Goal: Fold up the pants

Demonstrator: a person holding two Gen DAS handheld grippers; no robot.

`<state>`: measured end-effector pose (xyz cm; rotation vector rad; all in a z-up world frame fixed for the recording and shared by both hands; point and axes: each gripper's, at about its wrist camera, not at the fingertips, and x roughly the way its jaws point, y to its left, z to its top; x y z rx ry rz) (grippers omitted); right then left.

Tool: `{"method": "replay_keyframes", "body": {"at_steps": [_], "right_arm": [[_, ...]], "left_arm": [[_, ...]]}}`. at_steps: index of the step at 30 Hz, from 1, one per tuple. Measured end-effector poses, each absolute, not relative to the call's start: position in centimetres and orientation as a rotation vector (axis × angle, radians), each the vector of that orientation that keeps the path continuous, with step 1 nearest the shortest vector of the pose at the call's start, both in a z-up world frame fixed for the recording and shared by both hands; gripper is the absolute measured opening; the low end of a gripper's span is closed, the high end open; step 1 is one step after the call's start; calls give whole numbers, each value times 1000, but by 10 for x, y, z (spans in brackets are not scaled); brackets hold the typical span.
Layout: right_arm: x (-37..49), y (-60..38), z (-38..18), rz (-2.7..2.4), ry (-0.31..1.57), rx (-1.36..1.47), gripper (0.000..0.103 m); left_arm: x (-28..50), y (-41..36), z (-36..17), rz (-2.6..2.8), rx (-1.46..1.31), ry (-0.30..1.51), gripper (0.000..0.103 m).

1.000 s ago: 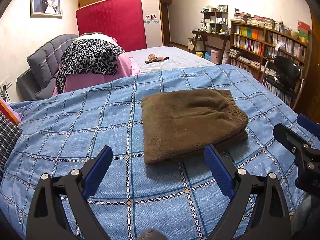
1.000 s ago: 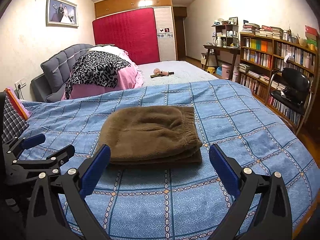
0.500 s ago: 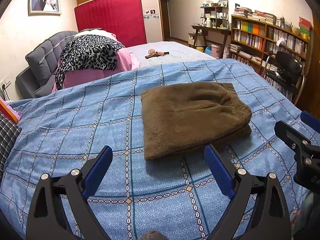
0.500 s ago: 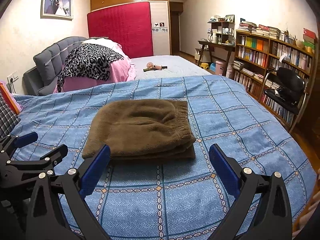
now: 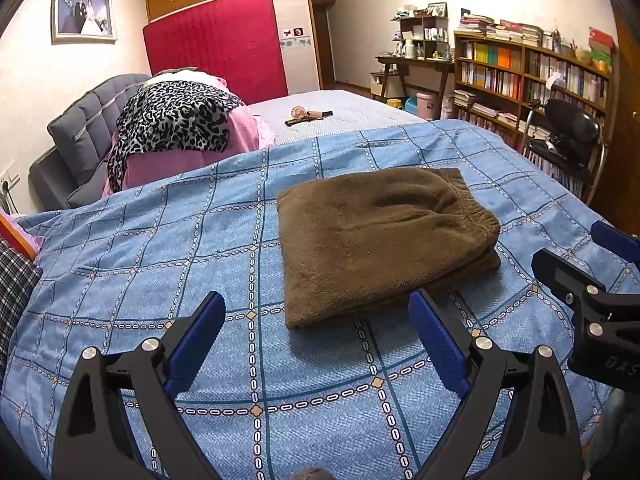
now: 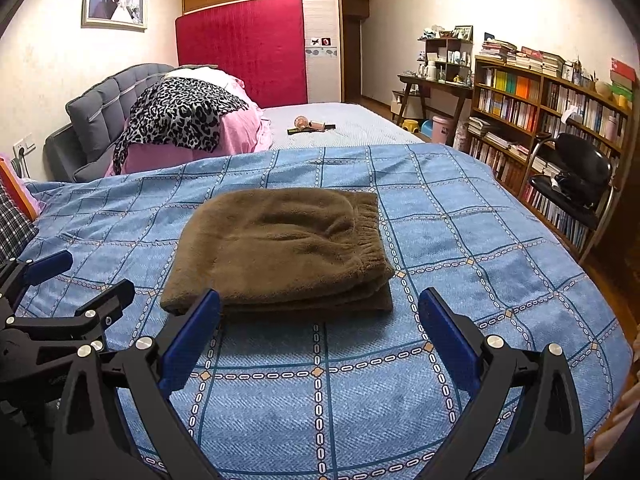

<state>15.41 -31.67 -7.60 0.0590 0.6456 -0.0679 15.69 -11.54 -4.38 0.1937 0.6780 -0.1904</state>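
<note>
Lying folded on blue quilt point(image 6: 460, 240): brown pants point(image 6: 280, 248), nothing around.

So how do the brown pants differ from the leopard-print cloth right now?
The pants are plain brown and fleecy; the leopard cloth is black-and-grey spotted. The pants are folded into a neat flat stack; the cloth is draped loosely. The pants lie on the blue quilt; the cloth hangs over a pink pile. Neither gripper touches either.
</note>
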Motion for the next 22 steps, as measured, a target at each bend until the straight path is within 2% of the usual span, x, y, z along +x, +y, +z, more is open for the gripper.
{"method": "replay_keyframes", "body": {"at_steps": [22], "right_arm": [[161,-322,-88,-77,688,67,100]], "left_arm": [[167,-110,-55,-167,165,747,92]]}}
